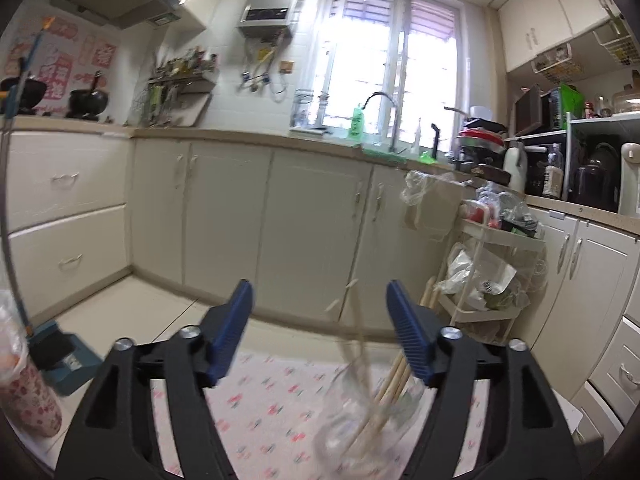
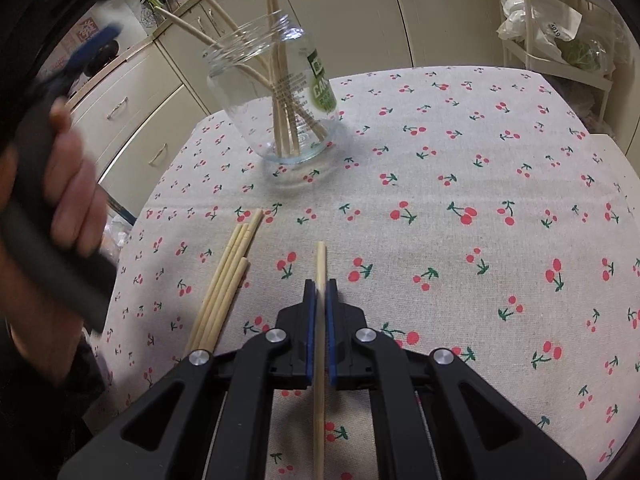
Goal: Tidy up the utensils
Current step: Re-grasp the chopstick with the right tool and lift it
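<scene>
- Your right gripper (image 2: 320, 286) pinches one chopstick (image 2: 319, 344). The blue pads (image 2: 331, 320) are pressed on both its sides. The stick runs straight btw the jaws, its tip poking out in front, its back end going down under the gripper.
- That stick is up over the cloth (image 2: 460, 184), near your edge of the table.
- Just left of it, a bunch of loose sticks (image 2: 224, 292) lies flat on the cloth, side by side & touching. They are apart from the held one.
- Farther out, a clear glass jar (image 2: 280, 100) stands upright on the cloth w/ a green label. It has several sticks (image 2: 282, 92) in it, leaning out past the rim in diff. ways.
- In the left wrist view the jar (image 1: 360, 412) is blurry, low & a bit right, next to the right blue pad (image 1: 410, 332).
- Your left gripper (image 1: 320, 320) has its jaws spread wide. Nothing is btw them. It is up in the air over the table, aimed at the cupboards.
- In the right wrist view you see your left hand (image 2: 68, 192) on its black handle at the far left, blurry.
- Behind the table: cream cupboards (image 1: 280, 216), a sink tap (image 1: 384, 116) under a bright window (image 1: 388, 60), and a white cart (image 1: 492, 276) w/ plastic bags.
</scene>
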